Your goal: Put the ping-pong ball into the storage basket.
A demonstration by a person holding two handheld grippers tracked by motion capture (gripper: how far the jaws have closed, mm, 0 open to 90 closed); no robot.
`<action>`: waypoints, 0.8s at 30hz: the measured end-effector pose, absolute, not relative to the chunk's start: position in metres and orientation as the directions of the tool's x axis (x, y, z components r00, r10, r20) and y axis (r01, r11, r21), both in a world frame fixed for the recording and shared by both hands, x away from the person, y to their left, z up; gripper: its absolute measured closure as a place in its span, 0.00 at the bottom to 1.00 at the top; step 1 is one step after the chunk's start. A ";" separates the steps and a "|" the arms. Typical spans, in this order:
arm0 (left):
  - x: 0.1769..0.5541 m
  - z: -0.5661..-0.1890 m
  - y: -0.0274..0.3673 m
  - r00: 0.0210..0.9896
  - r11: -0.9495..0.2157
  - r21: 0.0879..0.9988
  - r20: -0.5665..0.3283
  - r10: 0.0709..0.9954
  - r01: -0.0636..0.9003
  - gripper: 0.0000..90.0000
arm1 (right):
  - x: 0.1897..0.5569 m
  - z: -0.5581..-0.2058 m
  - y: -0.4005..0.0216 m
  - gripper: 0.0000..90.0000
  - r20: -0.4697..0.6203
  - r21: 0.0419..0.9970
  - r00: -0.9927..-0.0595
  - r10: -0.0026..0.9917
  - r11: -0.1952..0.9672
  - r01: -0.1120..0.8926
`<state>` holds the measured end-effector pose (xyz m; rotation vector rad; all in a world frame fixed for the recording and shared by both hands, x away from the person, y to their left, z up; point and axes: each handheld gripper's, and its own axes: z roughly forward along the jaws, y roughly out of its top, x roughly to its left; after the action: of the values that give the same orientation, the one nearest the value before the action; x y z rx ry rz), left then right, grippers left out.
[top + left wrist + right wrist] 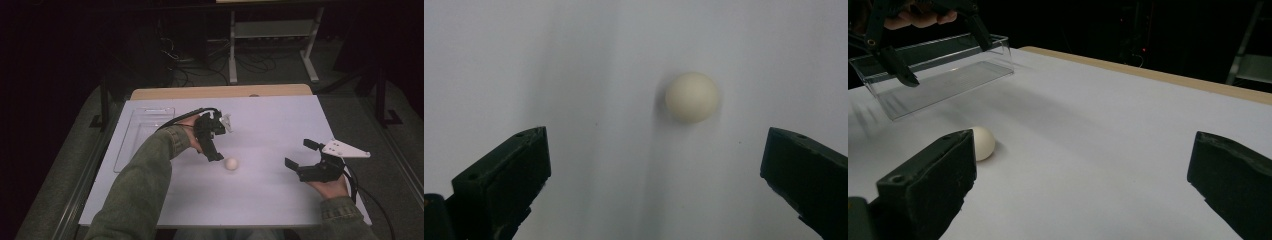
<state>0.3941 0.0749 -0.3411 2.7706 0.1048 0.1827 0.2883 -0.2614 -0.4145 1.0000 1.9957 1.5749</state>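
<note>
Cream-white and smooth, the ball (231, 163) lies on the white table top (270, 125), near the middle and a little toward the person's left. The left gripper (216, 156) hangs just beside it, pointing down at the sheet; in the high view its jaws overlap into one dark shape, so their gap is hard to read there. The left gripper view settles it: the jaws stand wide apart with the ball (691, 97) beyond them, untouched and closer to the right-hand jaw in that view. The ball's edge is slightly blurred there.

The right gripper (299, 155) is well apart from the ball, jaws spread wide and holding nothing. In the right gripper view its near jaw cuts off part of the ball (984, 143).

A clear plastic tray (145, 130) sits at the left of the table; its outline is faint against the white sheet. The room behind is too dark to make out. No readable writing or labels appear on anything.
</note>
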 end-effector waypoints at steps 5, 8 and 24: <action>0.395 -0.346 0.072 0.990 -0.931 0.362 0.109 0.084 0.039 0.00 | 0.288 -0.414 -0.262 0.00 0.113 0.954 -0.661 0.742 0.106 0.282; 0.396 -0.348 0.070 0.991 -0.932 0.361 0.106 0.081 0.037 0.00 | 0.288 -0.414 -0.262 0.00 0.114 0.953 -0.661 0.742 0.106 0.283; 0.397 -0.355 0.065 0.995 -0.921 0.388 0.089 0.054 0.016 0.00 | 0.287 -0.414 -0.262 0.00 0.115 0.953 -0.663 0.739 0.106 0.283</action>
<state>0.3974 0.0652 -0.3551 2.7404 0.0498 0.1371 0.2871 -0.2616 -0.4143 0.9972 1.9990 1.5781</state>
